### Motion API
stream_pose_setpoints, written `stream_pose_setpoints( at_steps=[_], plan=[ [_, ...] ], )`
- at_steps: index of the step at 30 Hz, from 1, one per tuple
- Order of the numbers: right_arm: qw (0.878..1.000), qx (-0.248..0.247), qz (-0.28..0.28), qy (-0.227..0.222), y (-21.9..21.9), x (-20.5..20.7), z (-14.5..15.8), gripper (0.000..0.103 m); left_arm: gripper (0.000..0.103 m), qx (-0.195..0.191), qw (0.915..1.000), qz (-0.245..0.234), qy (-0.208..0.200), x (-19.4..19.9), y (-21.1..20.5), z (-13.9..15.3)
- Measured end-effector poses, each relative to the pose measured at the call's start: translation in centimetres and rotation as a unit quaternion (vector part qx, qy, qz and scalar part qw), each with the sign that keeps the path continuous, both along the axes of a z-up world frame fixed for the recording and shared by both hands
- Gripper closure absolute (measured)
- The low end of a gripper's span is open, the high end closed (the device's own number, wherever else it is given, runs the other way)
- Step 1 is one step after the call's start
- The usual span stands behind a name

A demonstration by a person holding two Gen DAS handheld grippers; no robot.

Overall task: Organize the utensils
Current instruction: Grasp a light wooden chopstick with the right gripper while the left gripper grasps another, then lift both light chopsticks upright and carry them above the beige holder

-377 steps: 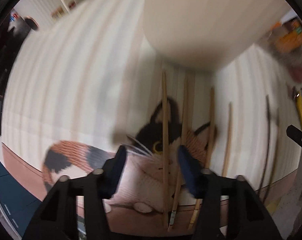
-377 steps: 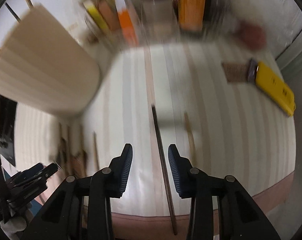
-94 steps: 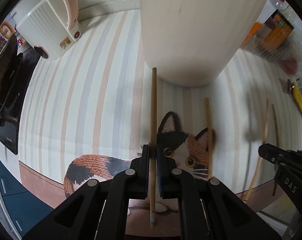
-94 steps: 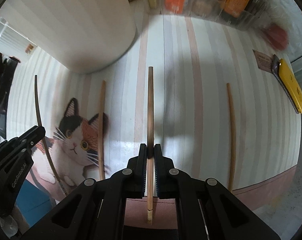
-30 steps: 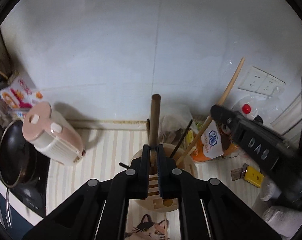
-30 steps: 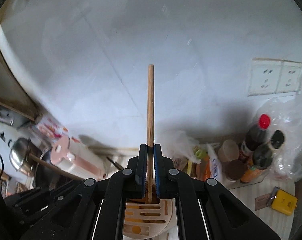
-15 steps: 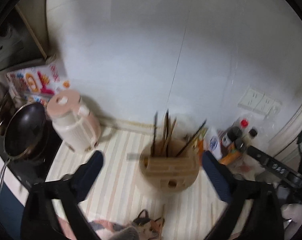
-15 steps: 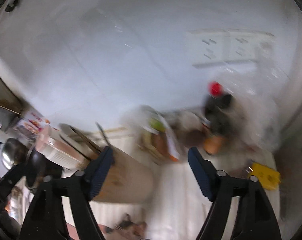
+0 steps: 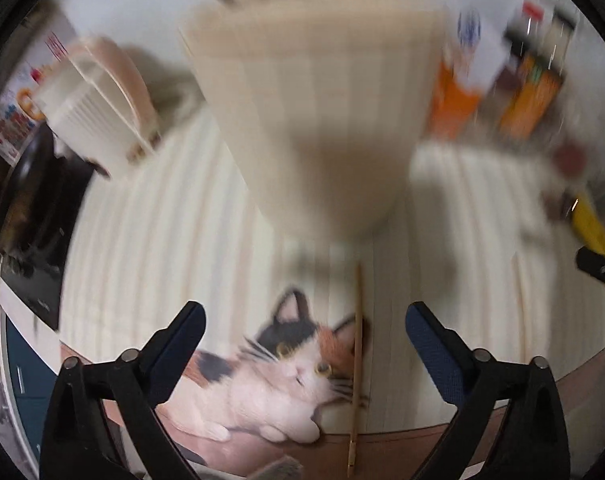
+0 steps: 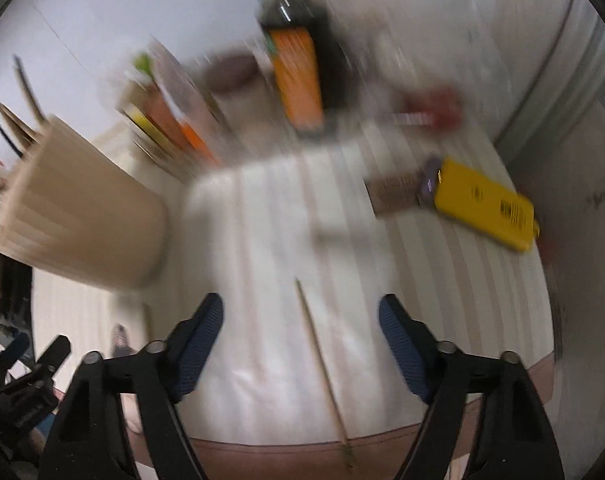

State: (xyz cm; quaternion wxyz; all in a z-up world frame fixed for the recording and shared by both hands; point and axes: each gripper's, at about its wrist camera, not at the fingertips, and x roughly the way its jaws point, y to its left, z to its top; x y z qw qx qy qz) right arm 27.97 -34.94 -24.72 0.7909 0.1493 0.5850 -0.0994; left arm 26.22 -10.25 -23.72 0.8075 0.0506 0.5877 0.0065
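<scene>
Both chopsticks I was carrying a second ago are now standing in the wooden holder (image 9: 314, 92), which is filling the upper centre of the left view with stick ends poking out of its top, and I am bringing both claws back down toward the striped mat (image 9: 150, 240). My left gripper (image 9: 302, 344) is hanging spread wide and empty, and my right gripper (image 10: 300, 340) is likewise gaping with nothing between its pads. That is leaving, as far as I can judge, two sticks to collect: one chopstick (image 9: 356, 360) lying across the cat picture (image 9: 278, 364) at lower centre of the left view, and another chopstick (image 10: 322, 364) lying on bare stripes at lower centre of the right view, each sitting between my parted fingers. Room is looking generous on the right, with the yellow box (image 10: 482, 204) well apart at the right edge. On the left, the holder's base is sitting near the stick's far tip, and the mat's brown border is running close under both near ends.
</scene>
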Motion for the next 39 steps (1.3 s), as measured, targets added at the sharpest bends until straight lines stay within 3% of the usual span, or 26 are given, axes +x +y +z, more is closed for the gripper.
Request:
stream_pose_setpoints(
  at_steps=[5,8,13,16,18,21,23,31,39],
  plan=[
    [0.998,0.02,0.021,0.064,-0.6,-0.8,-4.9,0.047,0.038,-0.019,0.9952,0.012,0.095,-0.5,-0.7,-6.3],
    [0.995,0.026,0.04,0.089,-0.1,-1.0,-6.7,0.051,0.051,-0.026,0.993,0.015,0.114,-0.9,-0.8,-7.5],
    [0.99,0.007,0.074,0.124,1.4,-1.5,-8.7,0.051,0.096,-0.037,0.9921,0.011,0.12,-1.6,-1.2,-8.5],
    [0.986,-0.021,0.095,0.136,2.2,-1.9,-9.7,0.058,0.098,-0.025,0.993,0.011,0.115,-1.8,-1.1,-8.6],
    [0.986,-0.027,0.091,0.139,2.2,-2.4,-10.1,0.074,0.098,-0.018,0.9935,0.013,0.111,-1.8,-0.7,-8.6],
    [0.987,-0.03,0.076,0.139,2.1,-2.6,-10.0,0.09,0.098,-0.014,0.9936,0.018,0.11,-1.7,0.2,-8.7],
    [0.988,-0.017,0.062,0.141,2.0,-2.8,-9.9,0.094,0.098,-0.013,0.9936,0.02,0.111,-1.6,0.9,-8.8],
    [0.985,0.065,0.041,0.152,5.4,-2.6,-9.9,0.096,0.098,-0.018,0.9934,0.011,0.113,-1.1,3.3,-8.2],
    [0.985,0.033,0.067,0.157,9.3,-2.2,-9.2,0.096,0.098,-0.029,0.9933,-0.004,0.111,-0.7,4.7,-7.8]
  ],
)
